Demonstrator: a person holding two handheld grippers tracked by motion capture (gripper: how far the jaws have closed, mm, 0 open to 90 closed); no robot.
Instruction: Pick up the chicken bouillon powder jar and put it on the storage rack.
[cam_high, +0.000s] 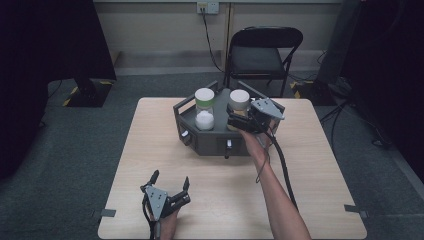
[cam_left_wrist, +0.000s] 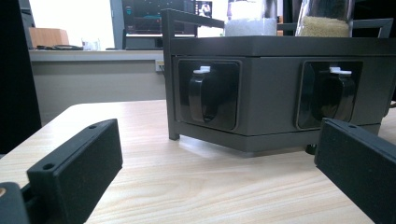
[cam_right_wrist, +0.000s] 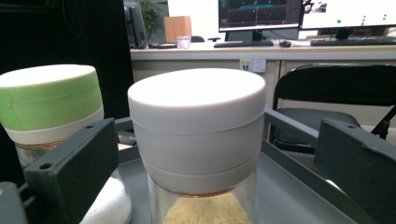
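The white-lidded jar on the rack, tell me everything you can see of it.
The jar is clear, glass or plastic by its look, with a thick white lid, closed, and yellowish grains inside. It stands upright on the dark rack, right of the green-lidded jar. The right gripper has its open jaws either side of the lid, not touching.

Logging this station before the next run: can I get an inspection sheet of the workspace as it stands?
Surface: wooden table, bare around the rack.
Job's things: white-lid jar and green-lid jar upright on dark rack.
Clutter: nothing seen.
Grippers: right gripper open, jaws either side of the white lid; left gripper open, near the front edge.
Cables: black cable trails along right forearm.
Surroundings: folding chair, wall outlet.
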